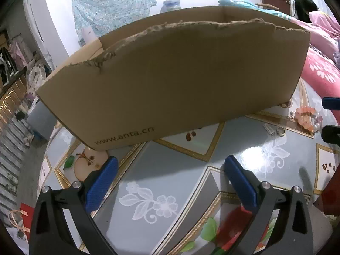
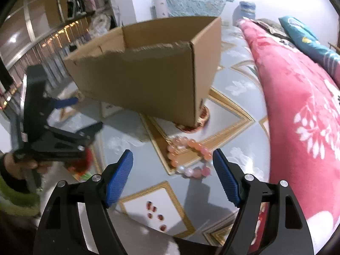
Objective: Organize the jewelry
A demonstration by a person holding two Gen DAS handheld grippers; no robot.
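Between the right gripper [image 2: 172,175] pads sits the pink bead bracelet [image 2: 189,159], flat on the bench [image 2: 138,170] just in front of the cardboard box [image 2: 148,80]. Jaws stand wide, nothing pinched. I'd drop straight down, straddle one side of the loop rather than the whole ring, and close slowly so the beads don't roll. Left gripper [image 1: 171,177] is spread too, empty, facing the box wall; a small ring [image 1: 281,131] lies near the bracelet.
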